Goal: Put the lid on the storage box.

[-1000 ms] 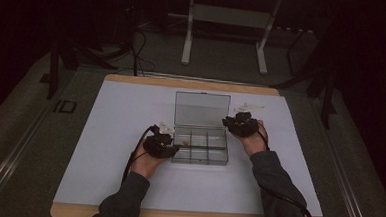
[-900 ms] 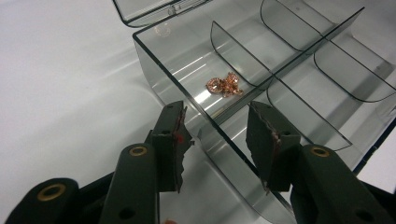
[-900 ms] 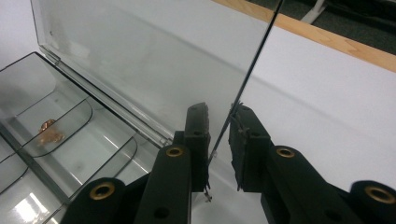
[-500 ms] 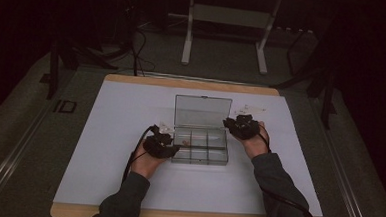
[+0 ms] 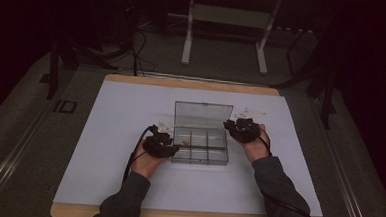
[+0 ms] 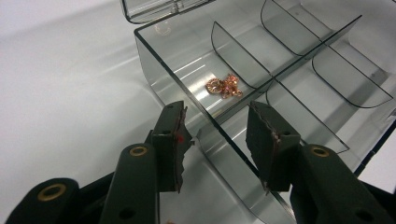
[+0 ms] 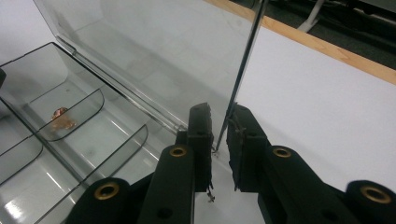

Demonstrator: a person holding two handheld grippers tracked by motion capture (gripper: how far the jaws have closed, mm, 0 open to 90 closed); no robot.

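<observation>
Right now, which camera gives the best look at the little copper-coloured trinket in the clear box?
The left gripper view: the trinket lies sharp and close on the floor of a compartment of the box. The right gripper view shows it small and dim behind a divider. In the high view it is a faint speck.

High view is dim and grainy, surroundings near black. Both gripper views are bright and sharp, with white glare streaks on the clear box [image 6: 280, 70]; near tongs slightly soft.
</observation>
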